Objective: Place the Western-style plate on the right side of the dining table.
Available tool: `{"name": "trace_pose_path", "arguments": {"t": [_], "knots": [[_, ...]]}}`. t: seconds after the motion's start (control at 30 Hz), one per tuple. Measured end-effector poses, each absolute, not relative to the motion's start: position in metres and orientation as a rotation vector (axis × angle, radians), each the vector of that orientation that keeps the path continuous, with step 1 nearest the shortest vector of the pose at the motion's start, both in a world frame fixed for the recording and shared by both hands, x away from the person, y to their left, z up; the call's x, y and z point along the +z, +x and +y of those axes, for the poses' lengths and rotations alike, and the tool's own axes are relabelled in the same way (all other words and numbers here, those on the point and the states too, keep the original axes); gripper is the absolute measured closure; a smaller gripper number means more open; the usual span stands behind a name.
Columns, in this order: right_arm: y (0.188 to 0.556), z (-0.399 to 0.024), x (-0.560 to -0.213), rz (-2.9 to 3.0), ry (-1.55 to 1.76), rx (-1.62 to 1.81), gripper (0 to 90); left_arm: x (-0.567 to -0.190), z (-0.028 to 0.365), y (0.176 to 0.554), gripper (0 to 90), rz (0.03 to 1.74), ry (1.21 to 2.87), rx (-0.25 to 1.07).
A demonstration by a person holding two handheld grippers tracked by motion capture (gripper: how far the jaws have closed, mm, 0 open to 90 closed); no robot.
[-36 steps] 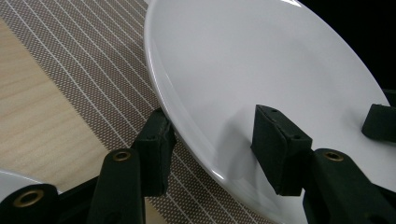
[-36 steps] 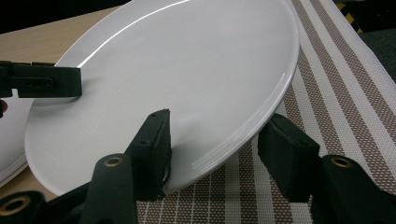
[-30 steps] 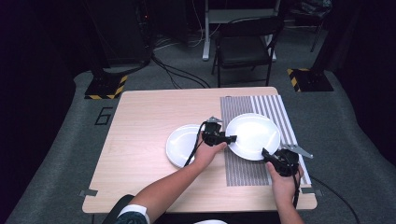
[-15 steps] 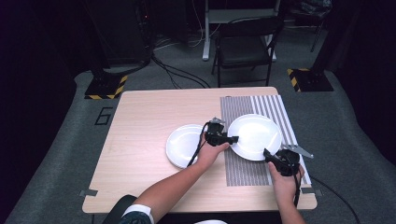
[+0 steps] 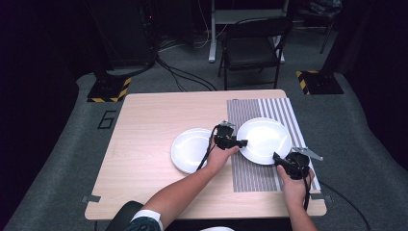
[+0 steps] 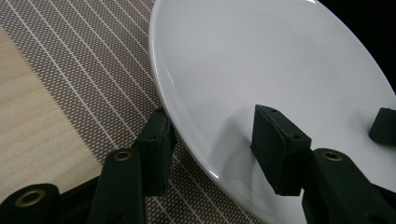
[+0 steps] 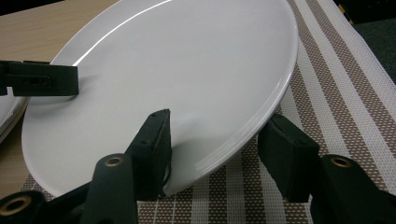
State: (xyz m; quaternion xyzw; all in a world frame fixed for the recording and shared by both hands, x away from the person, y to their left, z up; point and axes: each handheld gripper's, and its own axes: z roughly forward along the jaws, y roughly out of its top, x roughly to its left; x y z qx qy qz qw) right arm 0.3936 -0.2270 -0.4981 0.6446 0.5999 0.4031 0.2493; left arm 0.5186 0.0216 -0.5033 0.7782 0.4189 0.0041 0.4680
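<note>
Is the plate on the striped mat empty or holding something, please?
Empty: the plate on the mat shows a bare white surface, with both claws straddling its rim.

A light wooden table [image 5: 144, 144] is seen at the centre of the high view. A brown and white striped placemat [image 5: 250, 175] is laid over its 3 o'clock portion. A second white plate [image 5: 188, 149] is set on the bare wood just beside the mat's 9 o'clock edge. A black chair [image 5: 252, 50] is placed beyond the table at 12 o'clock, before a pale desk leg [image 5: 211, 33]. Black cables [image 5: 180, 77] are trailed across the grey carpet at 11 o'clock. Yellow-and-black striped bases [image 5: 108, 90] are stood at 10 and 2 o'clock, and a figure 6 [image 5: 107, 119] is marked on the floor at 9 o'clock.
</note>
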Motion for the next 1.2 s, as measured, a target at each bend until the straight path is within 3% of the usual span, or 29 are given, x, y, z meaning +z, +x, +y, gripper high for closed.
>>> {"name": "trace_pose_path", "arguments": {"t": [1.2], "knots": [[0.420, -0.239, -0.515, 1.614, 1.855, 1.039, 45.0, -0.518, 0.006, 0.535, 51.5, 1.085, 1.966, 0.032]]}}
